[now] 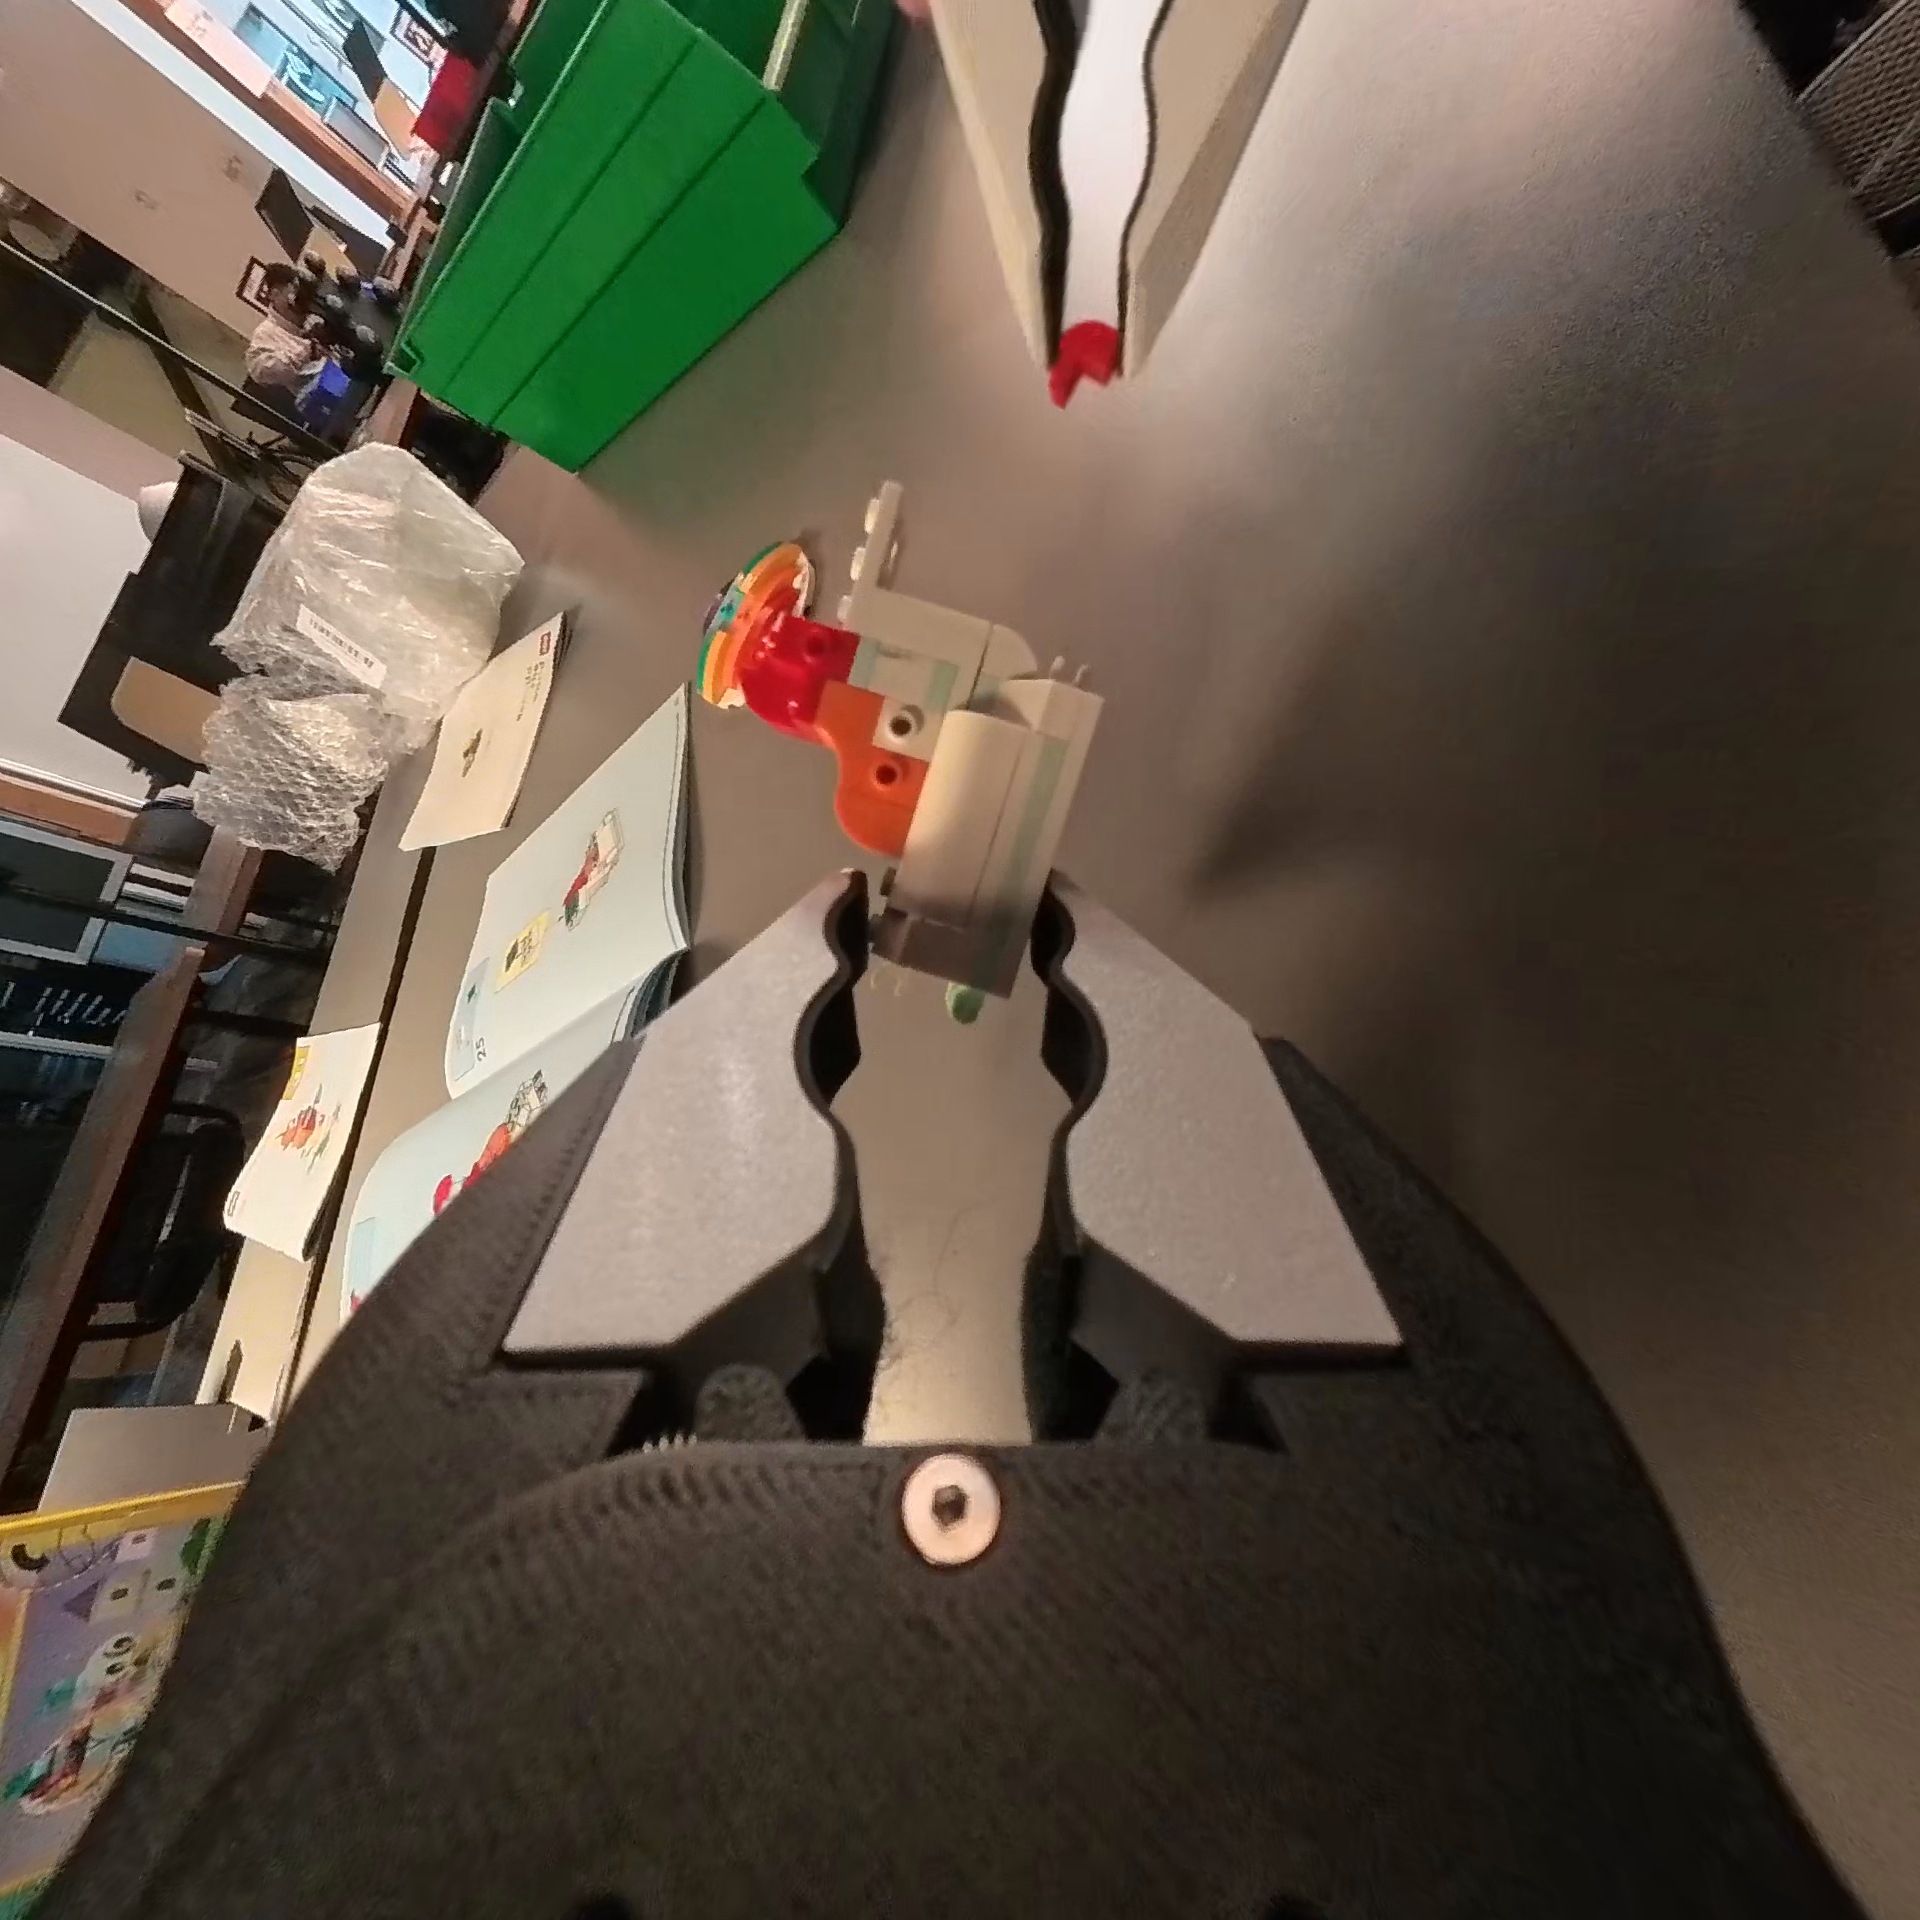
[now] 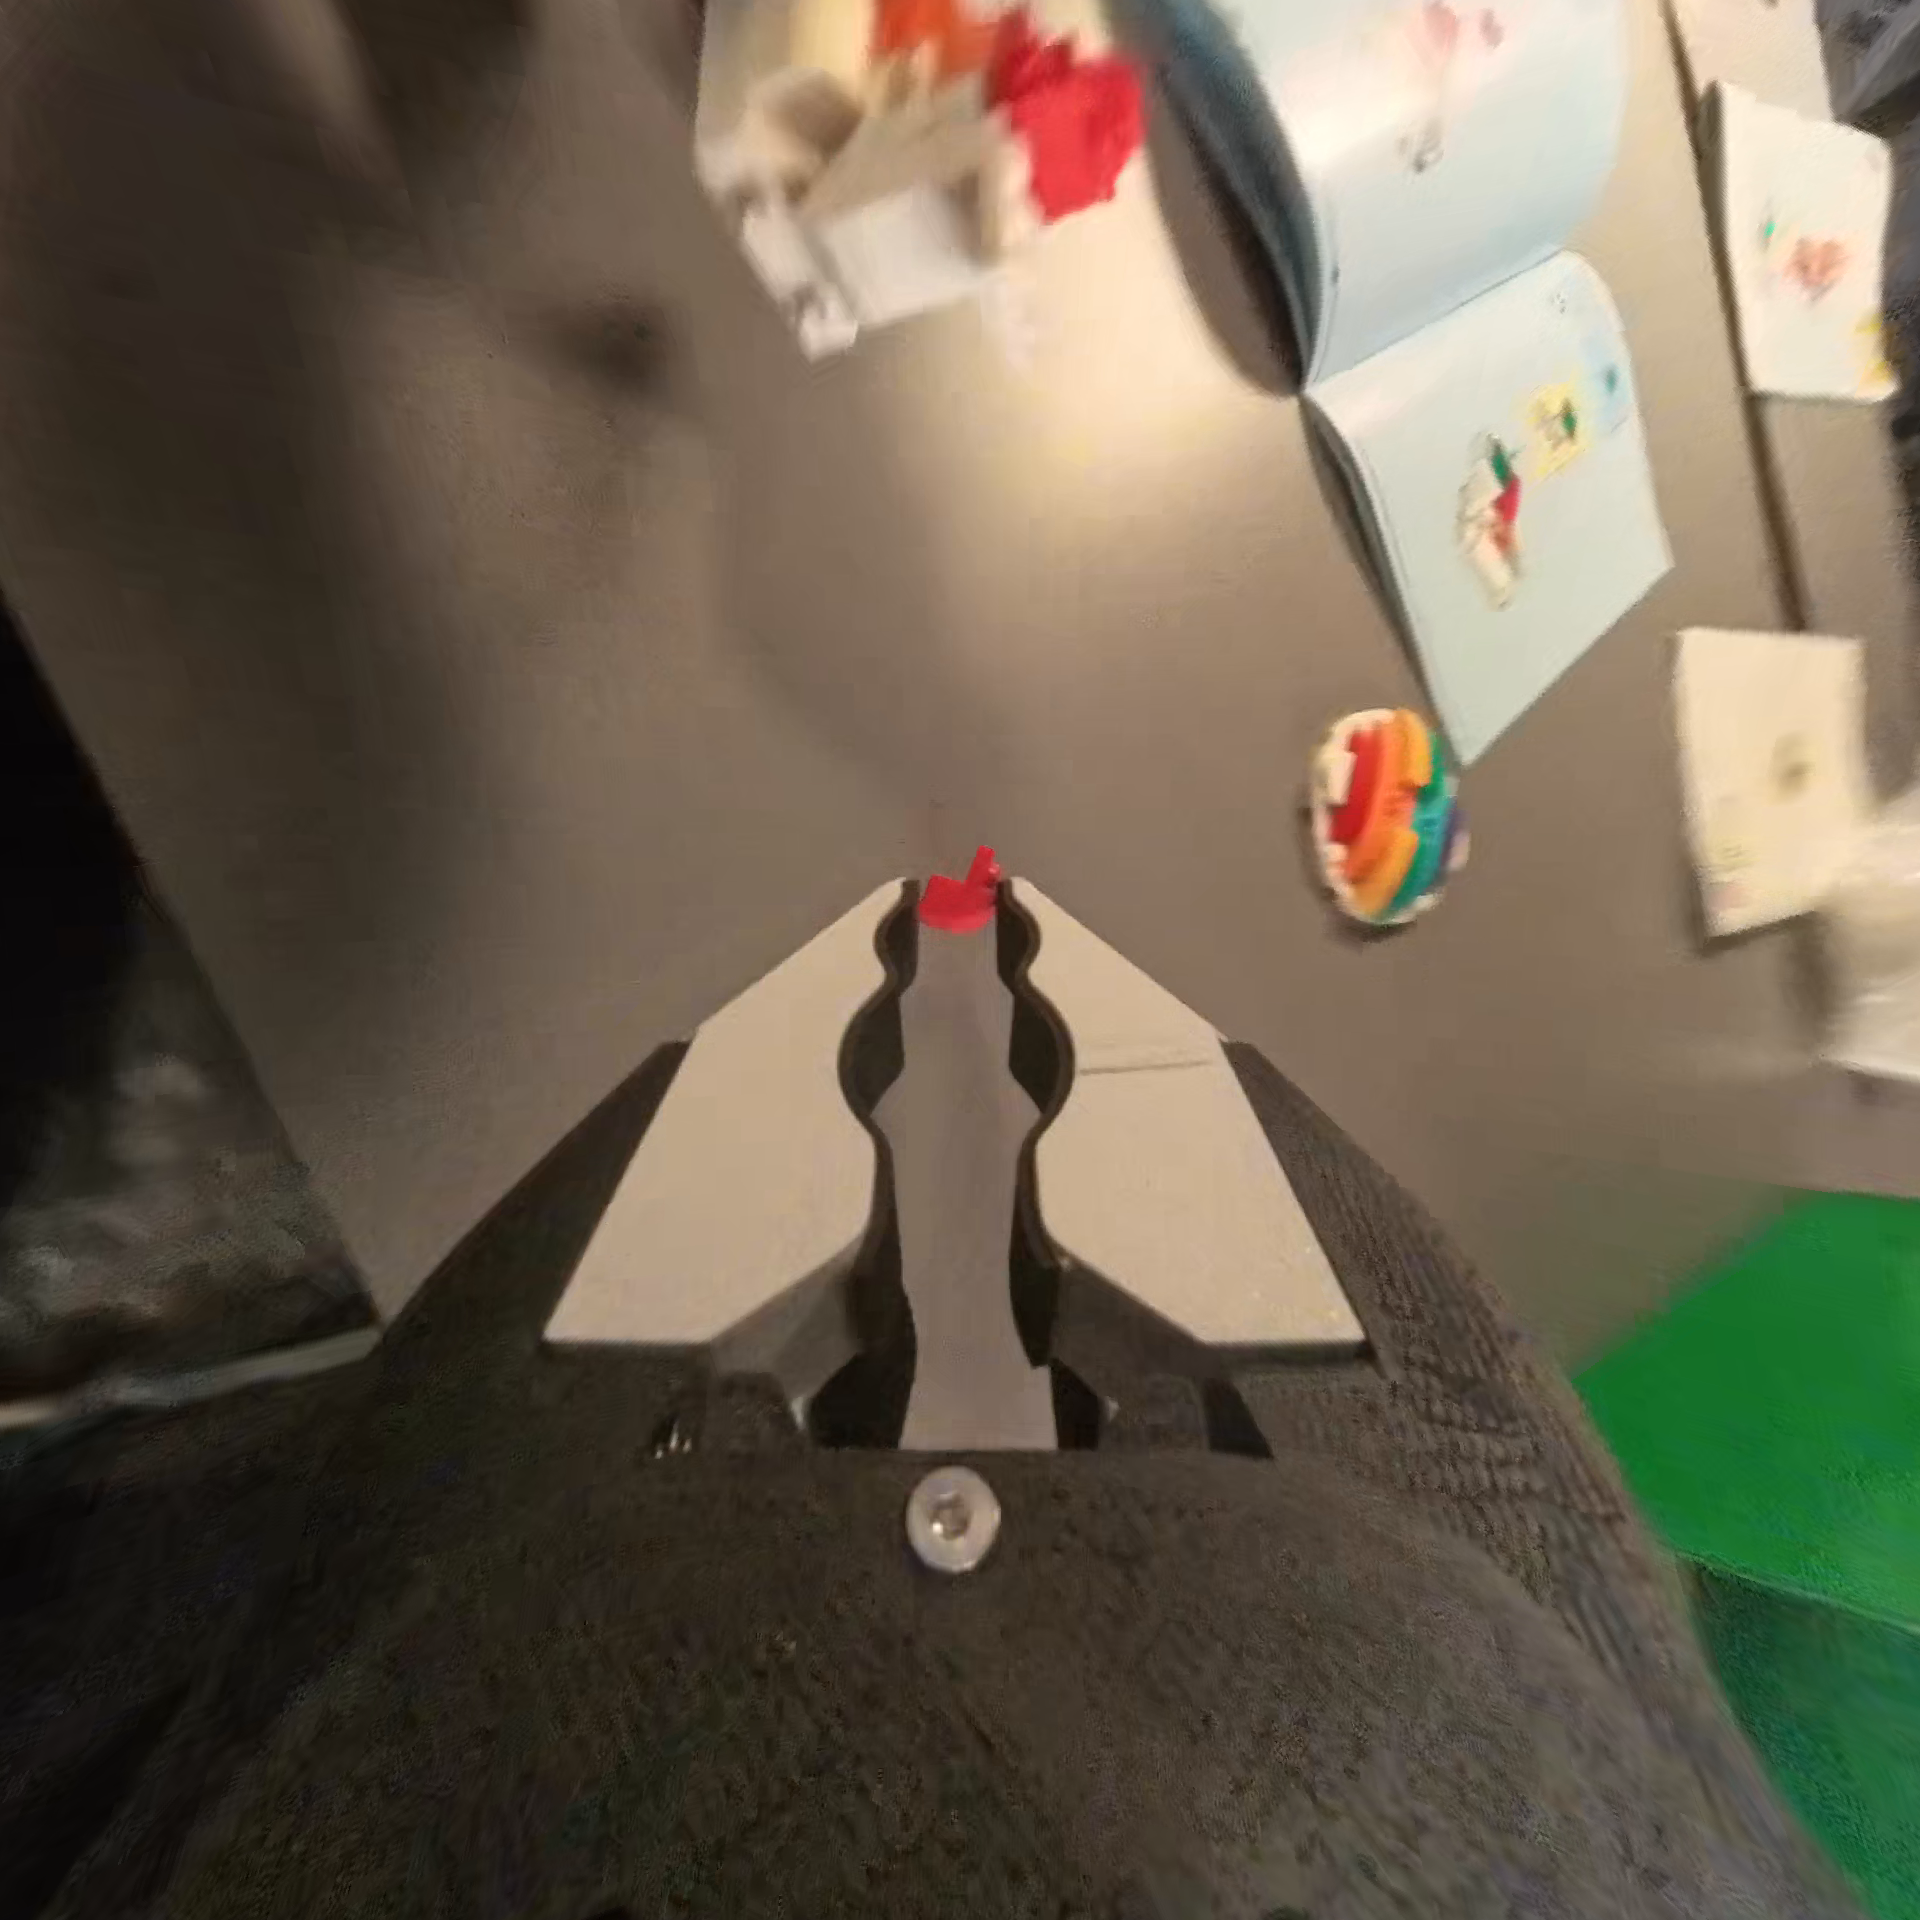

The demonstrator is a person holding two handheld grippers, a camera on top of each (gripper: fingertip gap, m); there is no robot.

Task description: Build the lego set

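Note:
My left gripper [image 1: 951,925] is shut on the grey end of a partly built lego model [image 1: 935,727] of grey, orange and red bricks, held above the grey table. The model also shows blurred at the top of the right wrist view [image 2: 914,166]. My right gripper [image 2: 958,896] is shut on a small red lego piece [image 2: 956,899] at its fingertips. The right gripper also shows at the top of the left wrist view [image 1: 1086,358], holding that red piece [image 1: 1083,358]. A round rainbow-coloured lego piece [image 1: 753,623] lies on the table beyond the model, and shows in the right wrist view [image 2: 1387,816].
An open instruction booklet [image 1: 582,904] lies left of the model, also in the right wrist view [image 2: 1486,447]. Loose sheets [image 1: 488,738] and crumpled clear bags [image 1: 364,623] lie by the table's edge. Green bins [image 1: 623,229] stand at the back. A lego box [image 1: 94,1662] sits at lower left. Tip to tip, the grippers are about 12 centimetres apart.

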